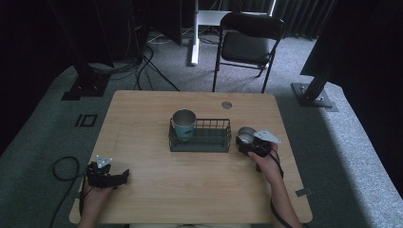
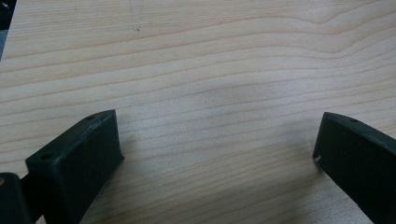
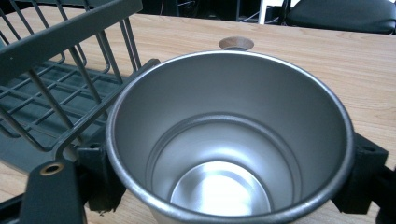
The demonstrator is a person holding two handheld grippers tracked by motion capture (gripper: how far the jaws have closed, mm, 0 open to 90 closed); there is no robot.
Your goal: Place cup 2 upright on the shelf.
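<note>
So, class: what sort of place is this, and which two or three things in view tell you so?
Probably a lab or studio set up for recording, not a home: dark curtains hang behind, cables trail over grey carpet, and black stand feet flank the lone wooden table.

The high view looks forward and down from above the person's side, taking in the whole table (image 1: 152, 190) and a chair (image 1: 247, 40) beyond. The left gripper view sits very near the wood, facing bare grain. The right gripper view looks down into a steel cup (image 3: 229, 140) from close, beside the wire basket (image 3: 51, 88); the high view shares that basket (image 1: 202, 142) and cup (image 1: 245, 136).
</note>
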